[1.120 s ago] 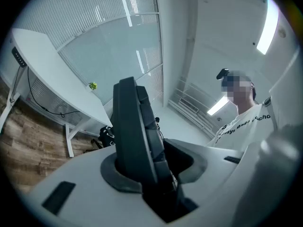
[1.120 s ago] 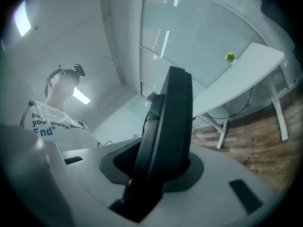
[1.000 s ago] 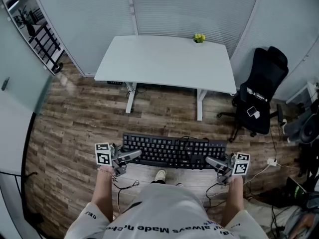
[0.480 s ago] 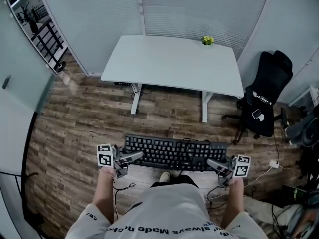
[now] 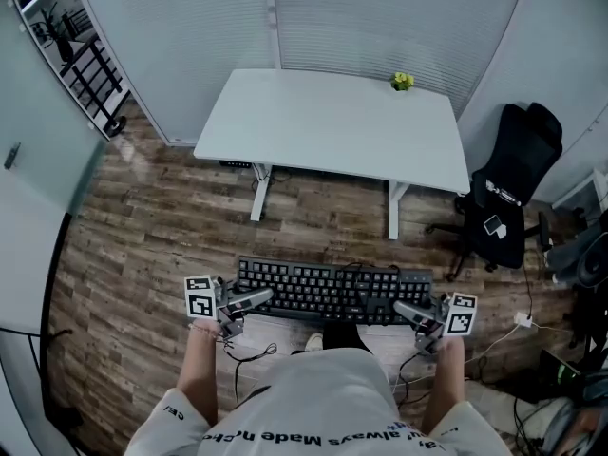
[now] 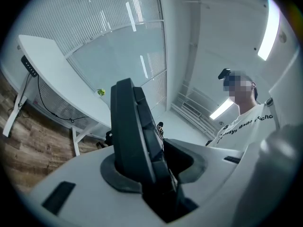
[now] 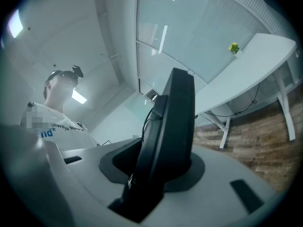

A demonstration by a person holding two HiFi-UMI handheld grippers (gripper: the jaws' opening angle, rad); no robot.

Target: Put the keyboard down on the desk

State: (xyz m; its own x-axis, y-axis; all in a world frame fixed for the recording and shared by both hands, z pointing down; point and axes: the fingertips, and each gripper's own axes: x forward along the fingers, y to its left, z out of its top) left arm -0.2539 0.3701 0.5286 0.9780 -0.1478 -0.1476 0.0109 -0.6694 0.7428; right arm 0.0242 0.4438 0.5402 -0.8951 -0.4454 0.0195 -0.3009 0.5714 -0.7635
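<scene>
Head view: the left gripper [image 5: 255, 297] and right gripper [image 5: 403, 308] each clamp one end of the black keyboard [image 5: 332, 291], carrying it. Next it likely must reach the white desk [image 5: 332, 126] (well ahead).

White black-lettered T-shirt [image 5: 323, 408]; grey left tool [image 5: 256, 295] and right tool [image 5: 403, 308] carry square-marker cubes [image 5: 199, 295].

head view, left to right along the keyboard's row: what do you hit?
left gripper, shut on the keyboard's left end → keyboard, held above the wood floor → right gripper, shut on its right end
</scene>
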